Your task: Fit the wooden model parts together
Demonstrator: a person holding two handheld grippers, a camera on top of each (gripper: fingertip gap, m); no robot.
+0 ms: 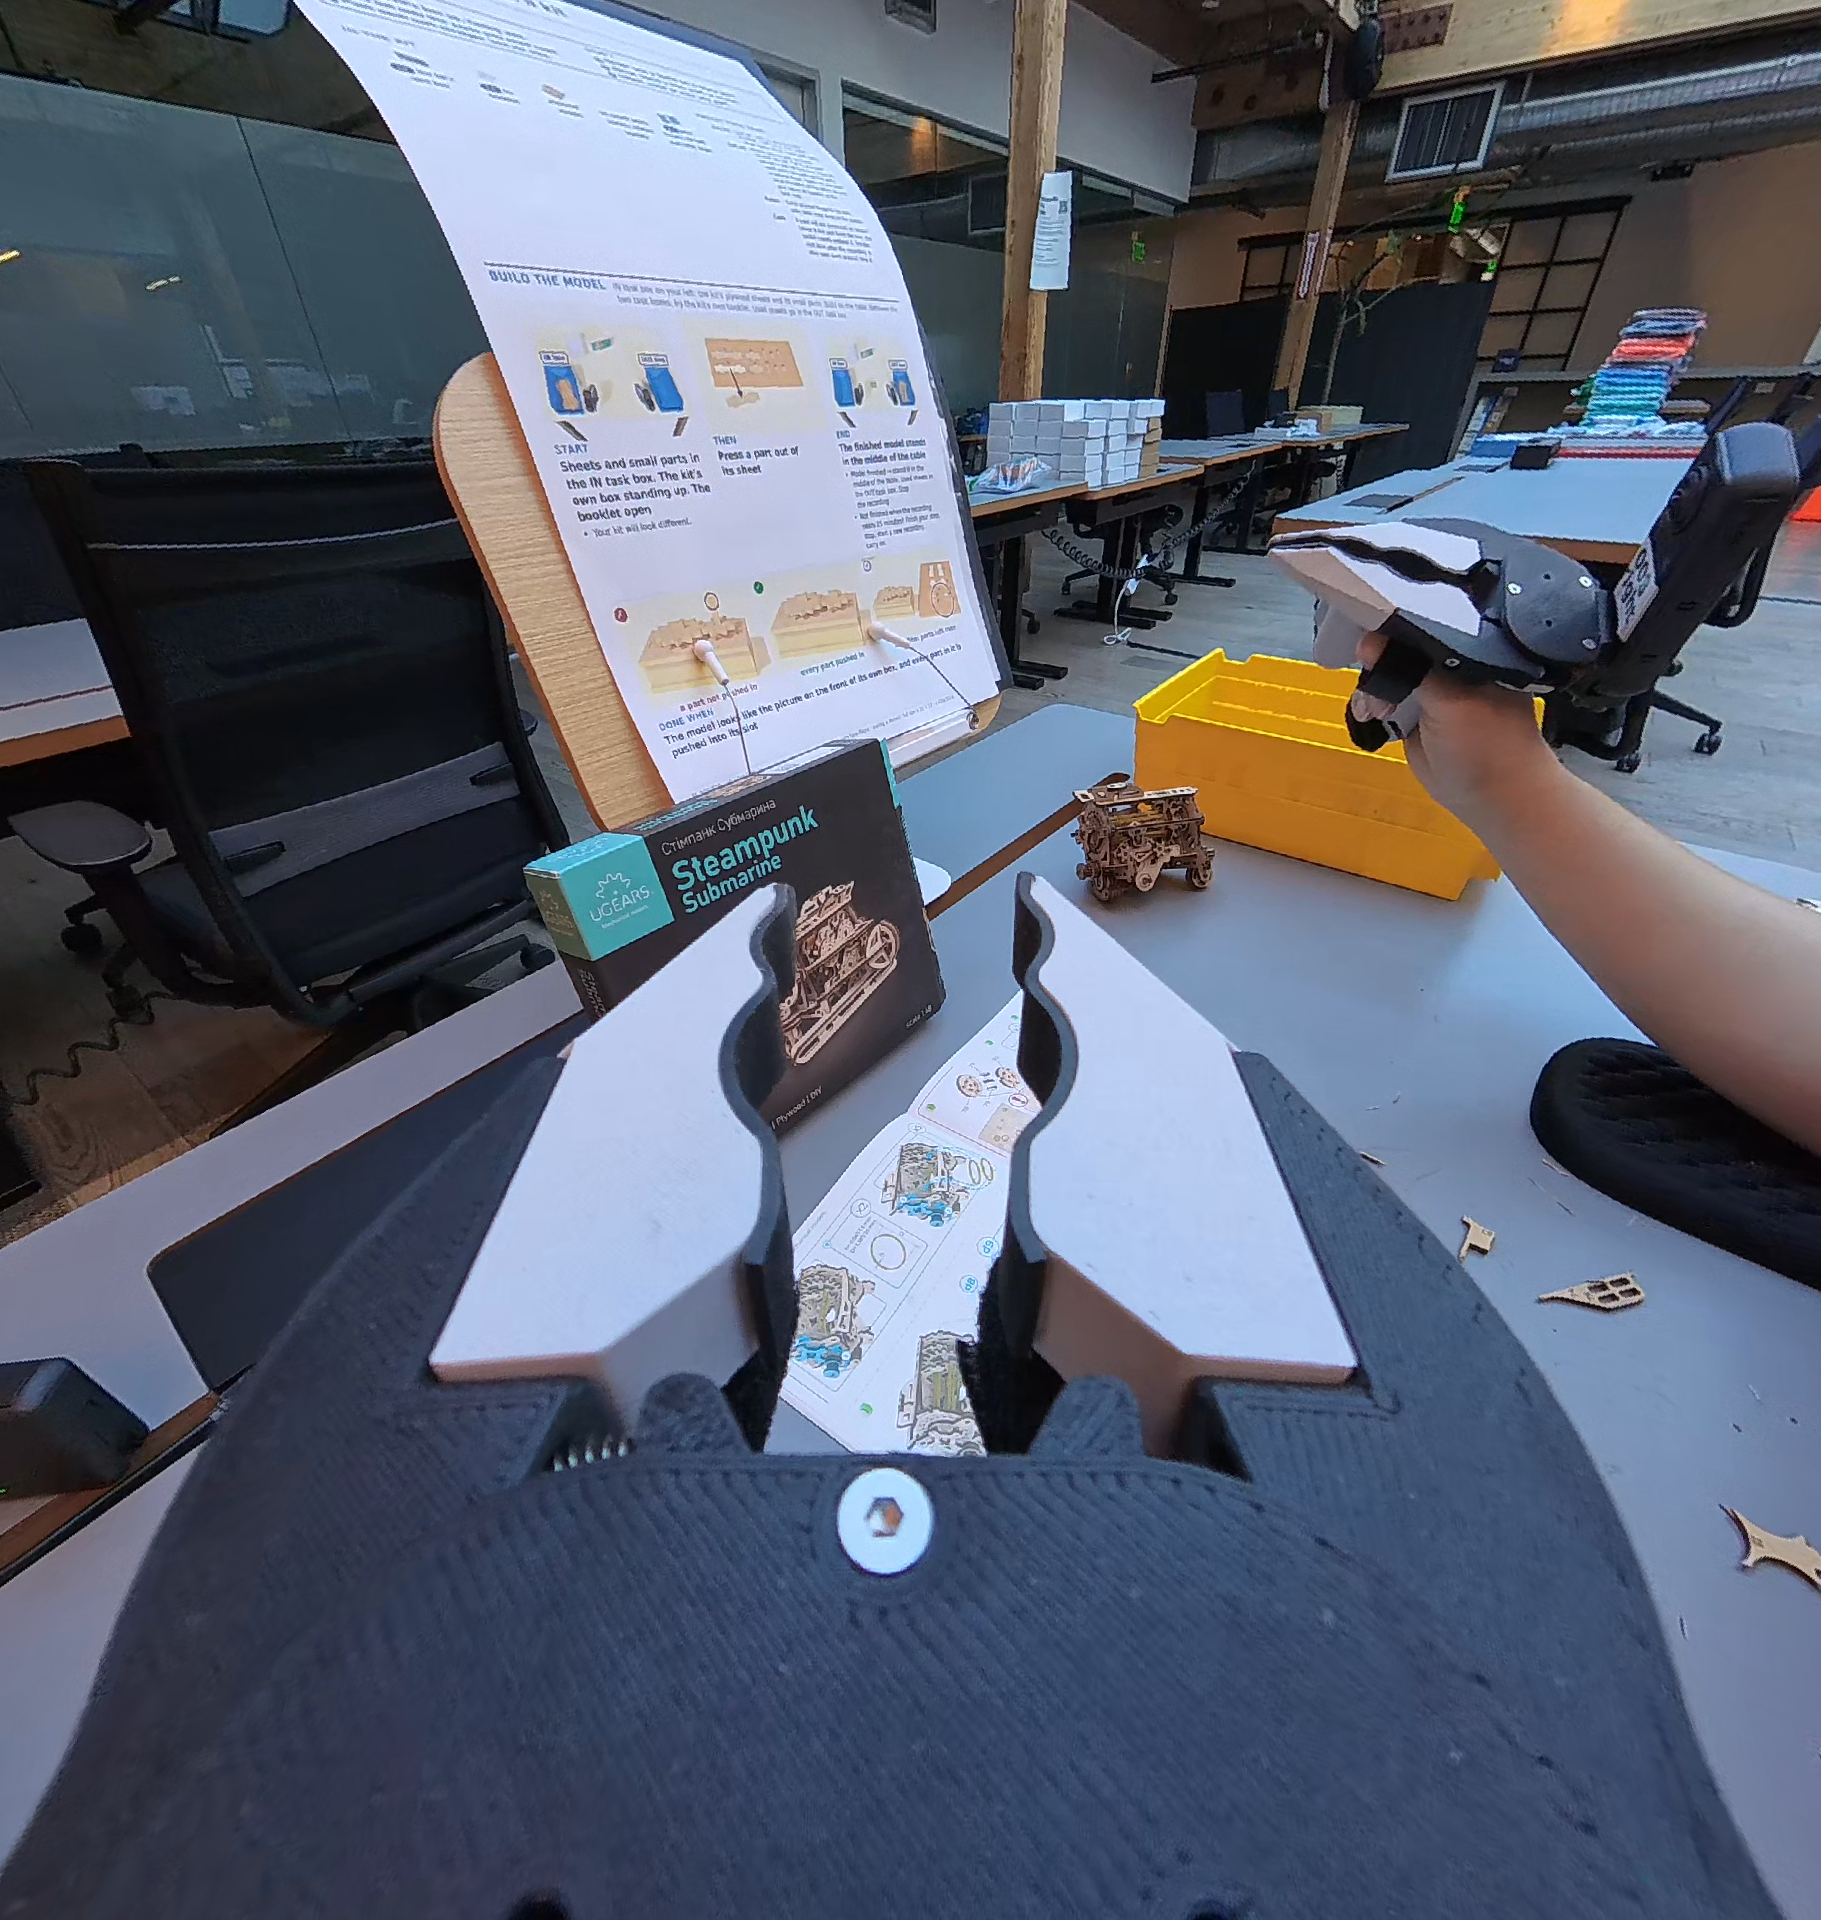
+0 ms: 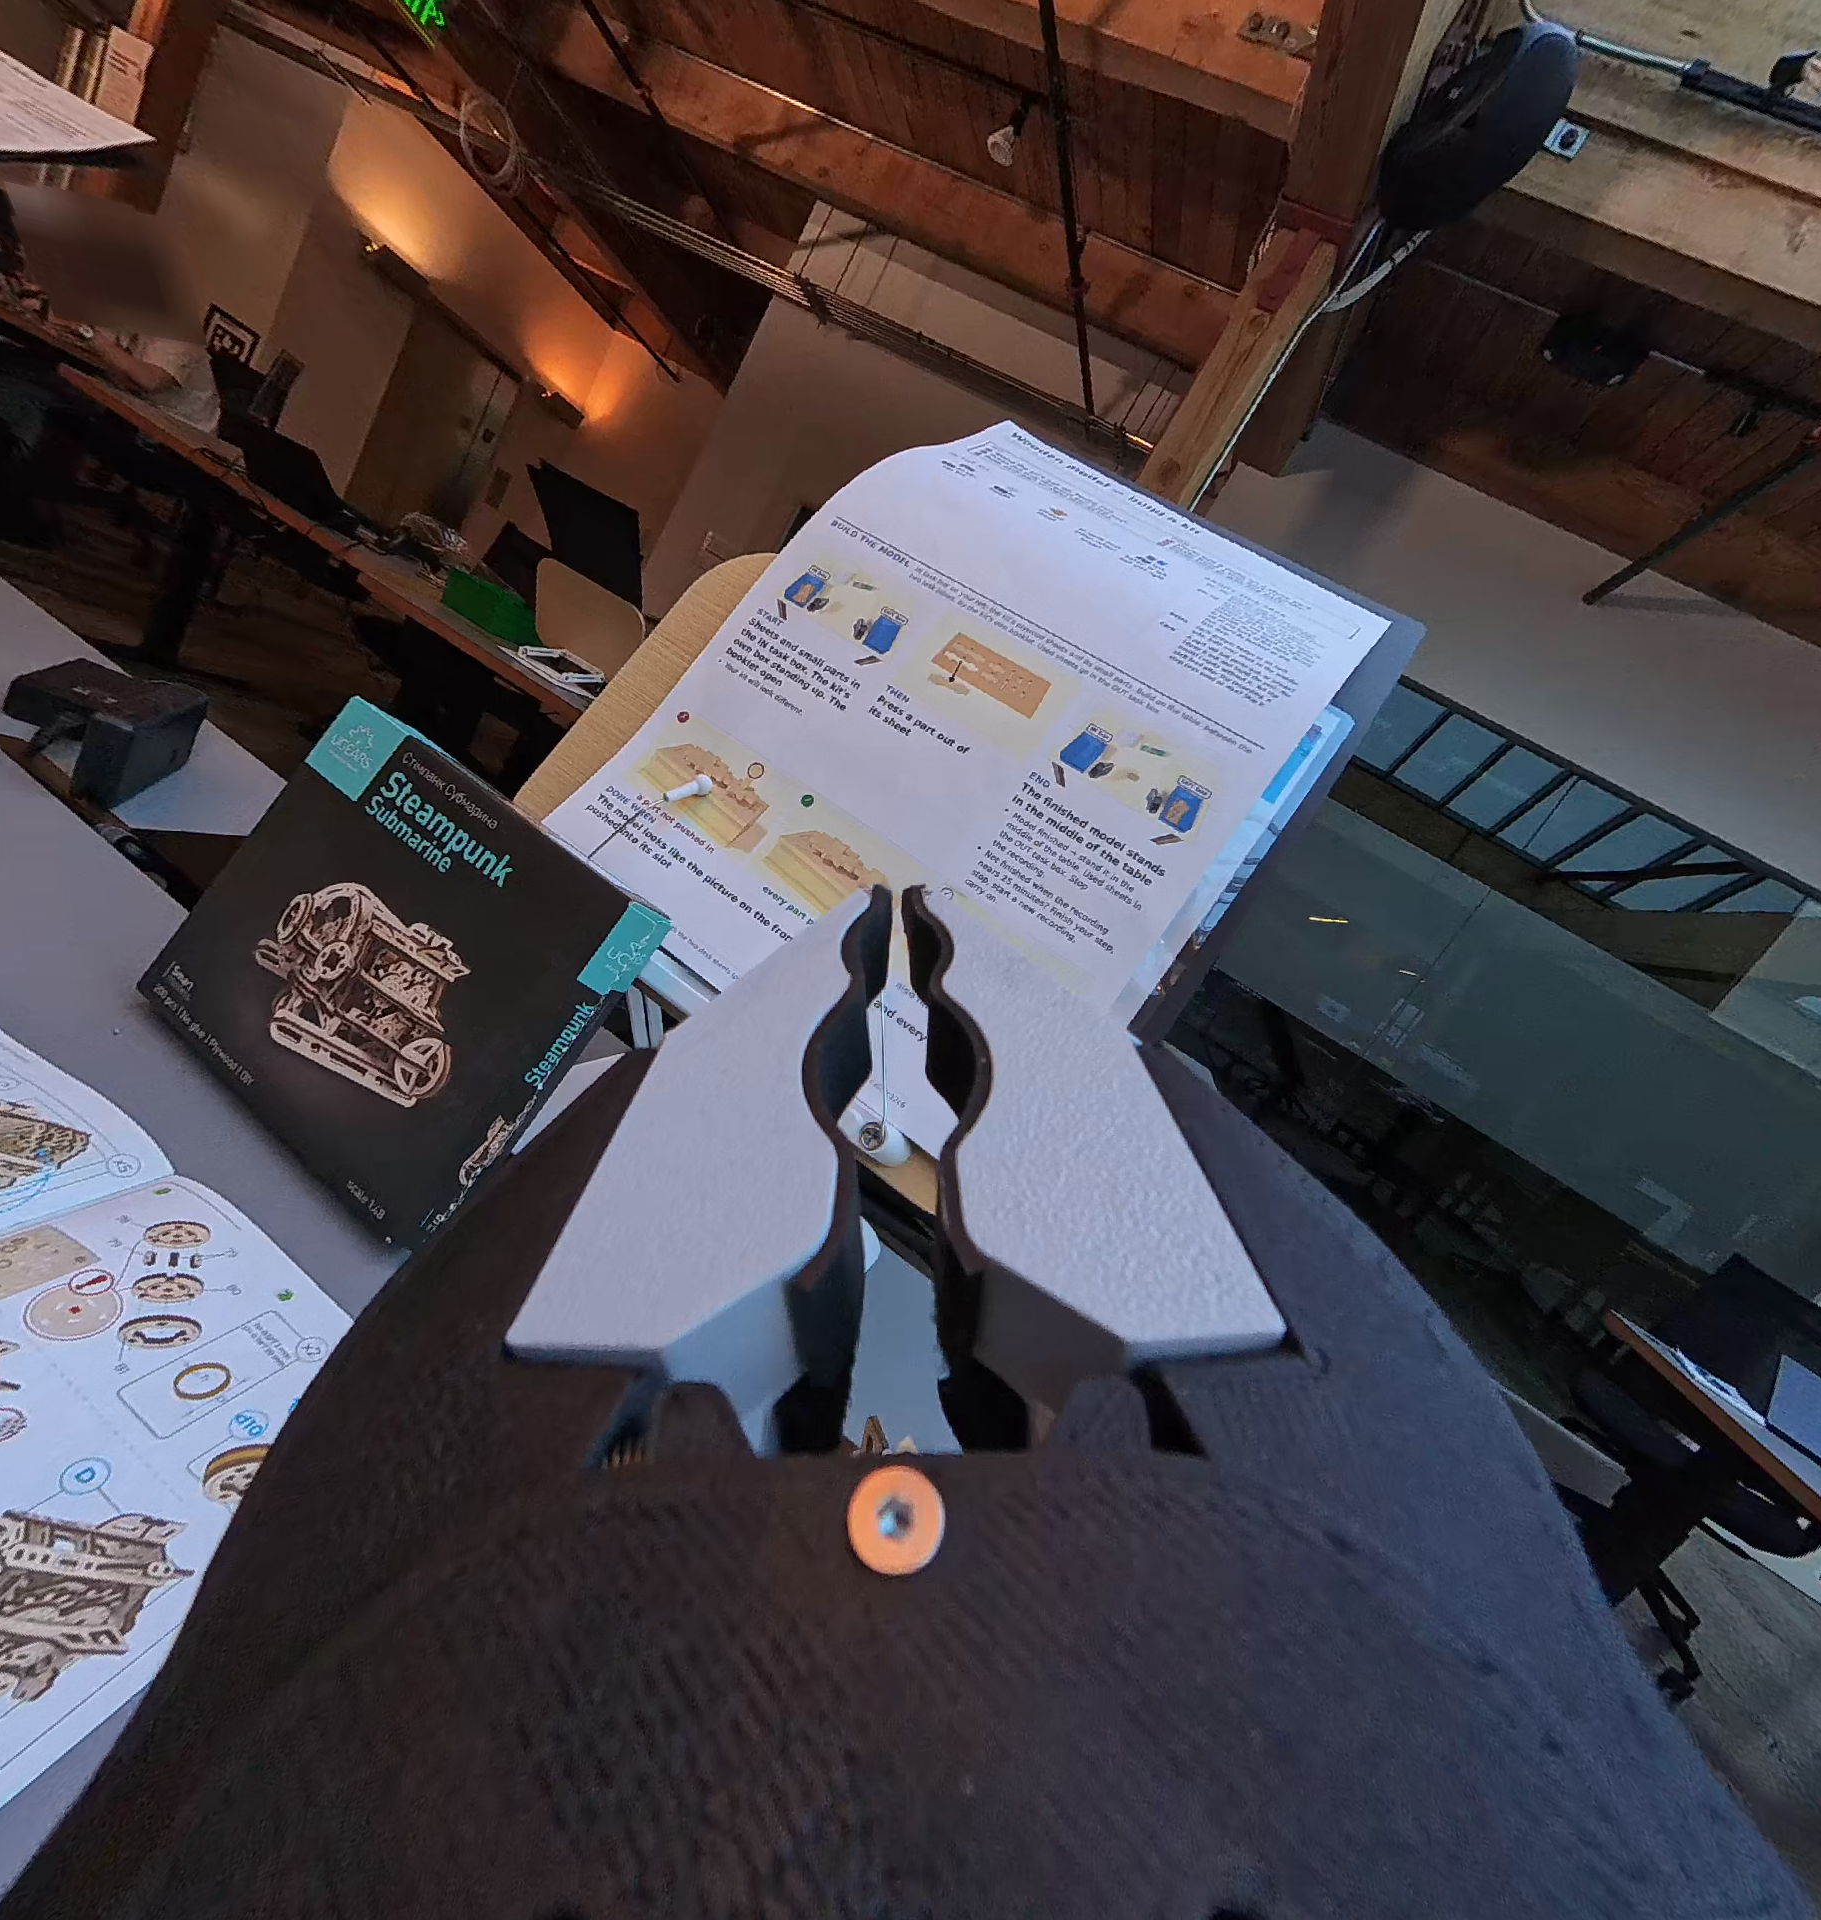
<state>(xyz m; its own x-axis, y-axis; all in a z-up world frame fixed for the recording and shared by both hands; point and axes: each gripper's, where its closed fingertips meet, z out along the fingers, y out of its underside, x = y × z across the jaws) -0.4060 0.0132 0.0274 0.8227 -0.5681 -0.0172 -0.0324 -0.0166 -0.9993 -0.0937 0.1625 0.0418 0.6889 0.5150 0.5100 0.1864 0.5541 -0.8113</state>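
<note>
A small assembled wooden model (image 1: 1143,837) stands on the grey table (image 1: 1353,997), left of a yellow bin. My left gripper (image 1: 901,904) is open and empty, raised above the open instruction booklet (image 1: 911,1236), well short of the model. My right gripper (image 2: 898,896) is shut with nothing between its tips and is lifted high, tilted, pointing at the instruction sheet. It also shows in the left wrist view (image 1: 1301,556), held in a hand above the bin. The model does not show in the right wrist view.
The kit's dark box (image 1: 771,914) (image 2: 386,977) stands upright before a wooden stand with a printed sheet (image 1: 719,416) (image 2: 989,727). A yellow bin (image 1: 1290,769) sits far right. A black pad (image 1: 1695,1153) lies under the forearm. Wood scraps (image 1: 1597,1291) lie on the right. A black device (image 2: 106,727) sits at left. About 35 cm separates my left fingertips from my right.
</note>
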